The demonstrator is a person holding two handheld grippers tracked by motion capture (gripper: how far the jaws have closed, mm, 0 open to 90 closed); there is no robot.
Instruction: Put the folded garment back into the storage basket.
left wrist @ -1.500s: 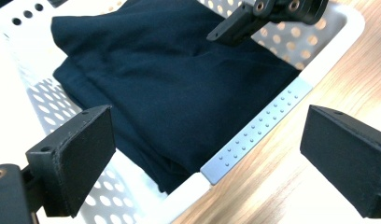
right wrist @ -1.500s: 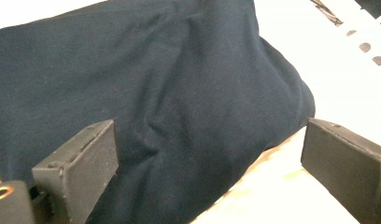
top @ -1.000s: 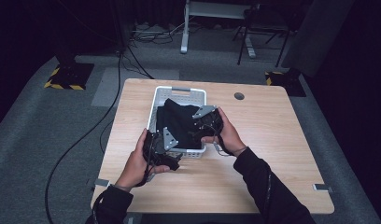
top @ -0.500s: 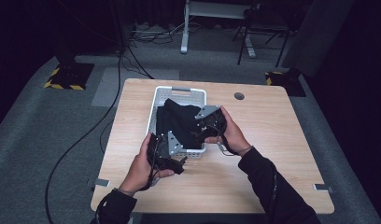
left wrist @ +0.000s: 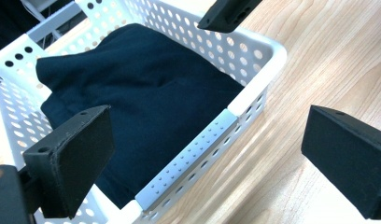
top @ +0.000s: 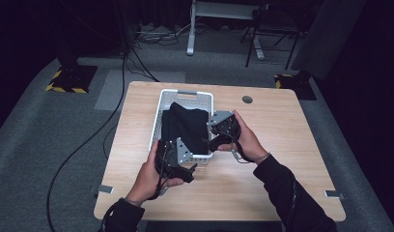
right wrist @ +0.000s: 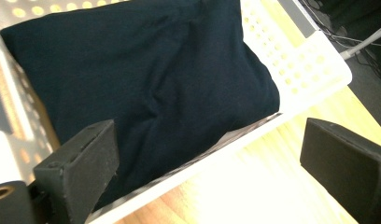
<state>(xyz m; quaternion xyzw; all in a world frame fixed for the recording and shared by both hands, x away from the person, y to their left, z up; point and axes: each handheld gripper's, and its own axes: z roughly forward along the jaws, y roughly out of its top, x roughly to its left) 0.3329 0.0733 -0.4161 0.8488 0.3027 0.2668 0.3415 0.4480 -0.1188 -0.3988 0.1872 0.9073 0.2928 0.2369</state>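
On the table (top: 282, 130) a white basket (top: 185, 99) is set, and a dark folded cloth (top: 185, 126) is seen lying inside it, filling most of it. The cloth appears not yet gripped. The left gripper (left wrist: 212, 154) and right gripper (right wrist: 207, 163) are held at the basket's near rim, jaws wide apart, nothing between them.

Black long sleeves (top: 282, 193) (both arms)

A dark navy folded cloth (top: 186, 126) lies crumpled inside the white perforated basket (top: 185, 95), sitting left of centre on the wooden table (top: 282, 130).
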